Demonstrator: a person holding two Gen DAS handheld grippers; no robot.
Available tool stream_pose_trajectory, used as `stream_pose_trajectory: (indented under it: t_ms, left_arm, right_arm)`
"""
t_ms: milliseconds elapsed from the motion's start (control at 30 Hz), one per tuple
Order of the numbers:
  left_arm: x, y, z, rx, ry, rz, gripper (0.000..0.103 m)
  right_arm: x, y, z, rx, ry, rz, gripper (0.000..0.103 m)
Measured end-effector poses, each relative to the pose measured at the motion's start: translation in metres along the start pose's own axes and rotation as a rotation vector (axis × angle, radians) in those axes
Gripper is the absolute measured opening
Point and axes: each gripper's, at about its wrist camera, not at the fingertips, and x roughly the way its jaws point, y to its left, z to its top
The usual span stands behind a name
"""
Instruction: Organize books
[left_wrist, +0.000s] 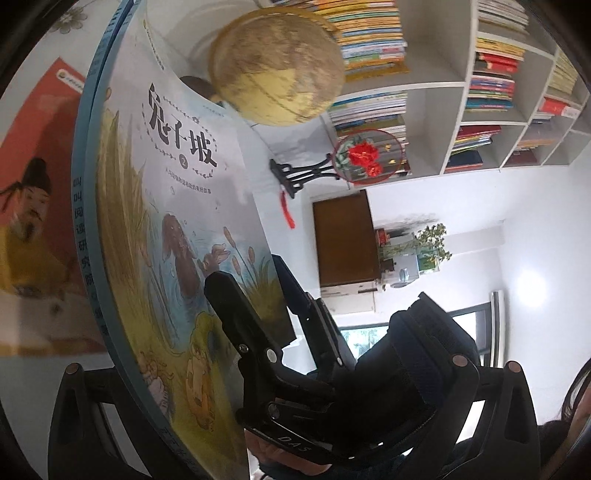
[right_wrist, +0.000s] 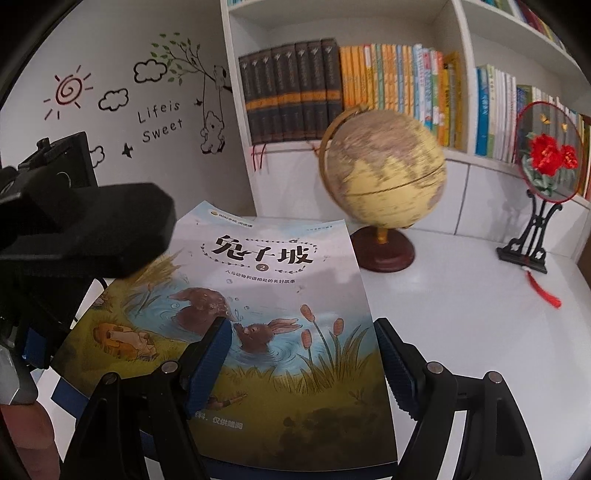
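A thin picture book with a rabbit and pond cover tops a stack of blue-spined books, held flat above the white desk. My left gripper clamps the stack at its spine side, one black finger over the cover's top left corner and a blue-padded finger beneath. In the left wrist view the stack runs between its two arms and hides its fingertips. My right gripper stands half apart. Its left finger lies over the cover, and its right finger sits against the book's right edge.
An orange book with a robed figure lies on the desk below the stack. A tan globe on a wooden foot and a red-flower fan on a black stand stand at the back. White shelves hold rows of books.
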Motion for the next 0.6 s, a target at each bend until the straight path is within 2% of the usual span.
stream_pose_trajectory:
  t_ms: [267, 467, 600]
  left_arm:
    - [0.000, 0.044, 0.024, -0.037, 0.055, -0.022, 0.102]
    - [-0.018, 0.074, 0.035, -0.096, 0.024, -0.037, 0.102]
    - [-0.026, 0.086, 0.038, -0.130, 0.005, -0.049, 0.102]
  right_arm:
    - [0.048, 0.021, -0.008, 0.007, 0.074, -0.071, 0.077]
    - [0.070, 0.032, -0.012, 0.004, 0.119, -0.091, 0.077]
    - [0.079, 0.043, -0.017, -0.049, 0.148, -0.093, 0.077]
